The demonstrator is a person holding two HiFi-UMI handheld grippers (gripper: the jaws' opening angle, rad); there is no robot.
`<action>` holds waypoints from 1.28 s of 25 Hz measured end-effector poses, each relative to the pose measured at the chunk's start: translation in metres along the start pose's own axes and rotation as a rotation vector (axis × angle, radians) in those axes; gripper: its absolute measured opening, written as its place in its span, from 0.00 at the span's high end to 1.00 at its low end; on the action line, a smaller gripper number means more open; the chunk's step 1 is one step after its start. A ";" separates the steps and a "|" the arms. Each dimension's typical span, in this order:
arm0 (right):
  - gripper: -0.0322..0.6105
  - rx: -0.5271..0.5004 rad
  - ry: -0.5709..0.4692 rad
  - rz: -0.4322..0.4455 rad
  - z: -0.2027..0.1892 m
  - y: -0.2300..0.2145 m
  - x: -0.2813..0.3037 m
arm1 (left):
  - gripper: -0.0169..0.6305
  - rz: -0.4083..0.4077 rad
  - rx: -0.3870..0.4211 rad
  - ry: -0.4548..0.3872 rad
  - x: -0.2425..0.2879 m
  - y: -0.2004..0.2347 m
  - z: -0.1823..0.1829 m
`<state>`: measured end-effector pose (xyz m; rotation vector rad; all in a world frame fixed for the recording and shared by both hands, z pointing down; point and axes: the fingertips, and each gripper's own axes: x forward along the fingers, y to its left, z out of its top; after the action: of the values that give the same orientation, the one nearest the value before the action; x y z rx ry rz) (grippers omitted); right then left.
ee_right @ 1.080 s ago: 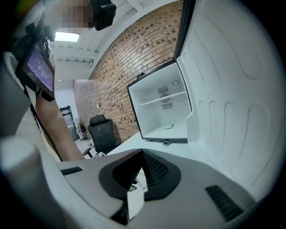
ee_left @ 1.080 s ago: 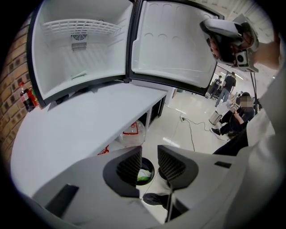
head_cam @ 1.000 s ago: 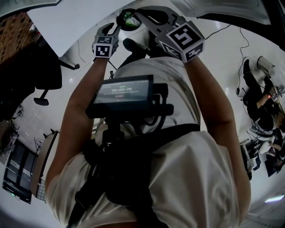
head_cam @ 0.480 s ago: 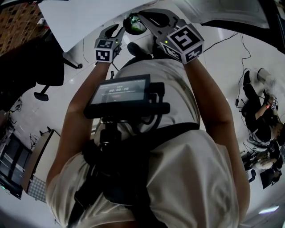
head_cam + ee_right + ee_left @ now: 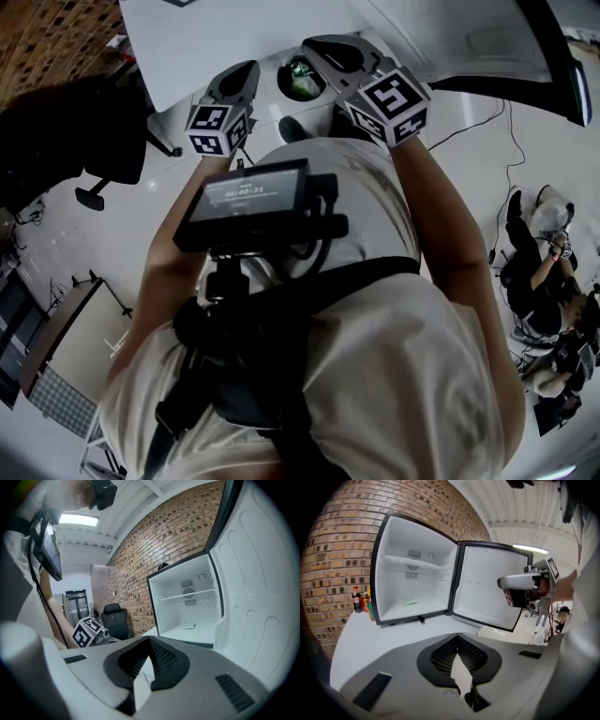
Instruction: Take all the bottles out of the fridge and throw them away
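The fridge stands open on a white table, and its shelves hold no bottles, only a small slip of paper. Its inside also shows bare in the right gripper view. My left gripper is closing, jaws together, with nothing between them. My right gripper is shut and empty. In the head view both grippers, left and right, hang over a round dark bin with something green in it.
A few bottles stand on the table beside the fridge's left wall, against the brick wall. The fridge door hangs open to the right. A black office chair stands by the wall. People sit on the floor at the right.
The left gripper's jaws, apart in the earlier frames, have come together. The bin sits a little lower and further right between the two grippers.
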<state>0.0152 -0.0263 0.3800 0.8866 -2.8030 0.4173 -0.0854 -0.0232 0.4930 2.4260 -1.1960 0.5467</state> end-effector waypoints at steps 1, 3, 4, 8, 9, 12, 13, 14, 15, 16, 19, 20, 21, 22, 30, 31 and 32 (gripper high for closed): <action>0.96 -0.007 -0.005 0.003 0.002 -0.001 0.000 | 0.96 0.010 -0.007 -0.028 -0.005 0.004 0.011; 0.96 -0.020 -0.015 0.006 0.008 -0.002 0.000 | 0.96 0.028 -0.016 -0.086 -0.017 0.011 0.034; 0.96 -0.027 -0.021 0.008 0.011 -0.003 0.000 | 0.96 0.037 -0.017 -0.116 -0.022 0.014 0.046; 0.96 -0.057 -0.047 0.024 0.022 -0.003 0.005 | 0.96 0.053 0.000 -0.214 -0.041 0.023 0.083; 0.96 -0.064 -0.053 0.030 0.025 -0.002 0.007 | 0.96 0.053 0.007 -0.231 -0.045 0.024 0.090; 0.96 -0.075 -0.073 0.044 0.035 0.001 0.010 | 0.96 0.037 0.019 -0.286 -0.055 0.020 0.111; 0.96 -0.076 -0.078 0.048 0.037 0.002 0.011 | 0.96 0.025 0.020 -0.307 -0.058 0.016 0.117; 0.96 -0.077 -0.082 0.053 0.039 0.003 0.012 | 0.96 0.011 0.019 -0.330 -0.061 0.011 0.122; 0.96 -0.079 -0.082 0.058 0.040 0.005 0.013 | 0.96 -0.003 0.018 -0.353 -0.063 0.006 0.127; 0.96 -0.080 -0.081 0.063 0.040 0.006 0.014 | 0.96 -0.014 0.016 -0.374 -0.064 0.002 0.132; 0.96 -0.082 -0.077 0.075 0.041 0.009 0.017 | 0.96 -0.031 0.020 -0.401 -0.066 -0.007 0.140; 0.96 -0.083 -0.077 0.077 0.040 0.010 0.018 | 0.96 -0.036 0.025 -0.400 -0.066 -0.008 0.139; 0.96 -0.083 -0.078 0.079 0.040 0.011 0.019 | 0.96 -0.041 0.028 -0.397 -0.066 -0.009 0.137; 0.96 -0.083 -0.080 0.080 0.039 0.012 0.020 | 0.96 -0.044 0.032 -0.393 -0.066 -0.009 0.135; 0.96 -0.079 -0.079 0.088 0.038 0.014 0.022 | 0.96 -0.051 0.038 -0.392 -0.067 -0.010 0.137; 0.96 -0.078 -0.079 0.089 0.038 0.015 0.022 | 0.96 -0.055 0.040 -0.391 -0.067 -0.011 0.138; 0.96 -0.077 -0.079 0.089 0.037 0.015 0.022 | 0.97 -0.060 0.043 -0.390 -0.067 -0.013 0.138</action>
<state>-0.0146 -0.0384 0.3471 0.7808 -2.9177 0.2903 -0.0890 -0.0394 0.3399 2.6763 -1.2595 0.0795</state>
